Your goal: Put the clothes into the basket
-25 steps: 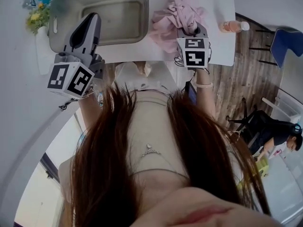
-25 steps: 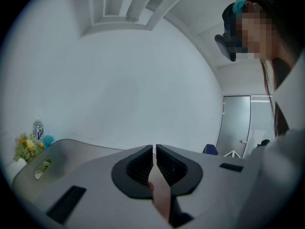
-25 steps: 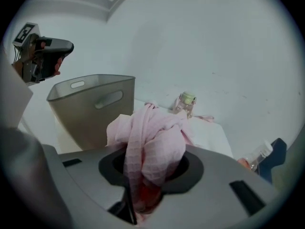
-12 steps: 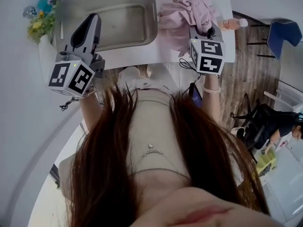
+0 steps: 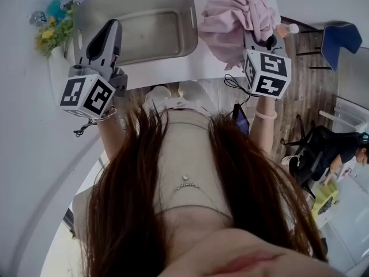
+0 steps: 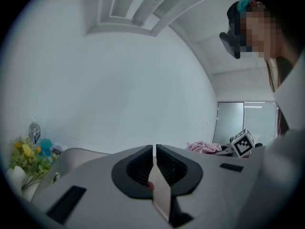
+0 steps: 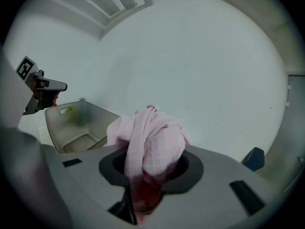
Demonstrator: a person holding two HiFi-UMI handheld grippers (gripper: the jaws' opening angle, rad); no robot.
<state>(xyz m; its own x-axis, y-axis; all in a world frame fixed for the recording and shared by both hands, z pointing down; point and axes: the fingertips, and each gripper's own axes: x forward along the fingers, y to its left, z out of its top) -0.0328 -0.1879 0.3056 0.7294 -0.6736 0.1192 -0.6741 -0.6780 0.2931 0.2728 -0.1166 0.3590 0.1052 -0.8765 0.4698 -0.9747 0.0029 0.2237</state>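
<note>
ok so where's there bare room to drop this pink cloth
The basket is bare inside, floor and walls, though the left gripper hangs by its left side. A bare strip of white table runs along its near wall. Crowded: the right end, under the pink cloth in the right gripper, with a bottle beyond.

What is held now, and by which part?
Right gripper: the pink garment, by a bunched fold. Left gripper: nothing, jaws together.

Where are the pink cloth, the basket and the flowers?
pink cloth point(image 5: 236, 16), head view, middle of the bunched fabric.
basket point(image 5: 185, 22), head view, its right inner wall.
flowers point(image 5: 47, 36), head view, the yellow blooms.
</note>
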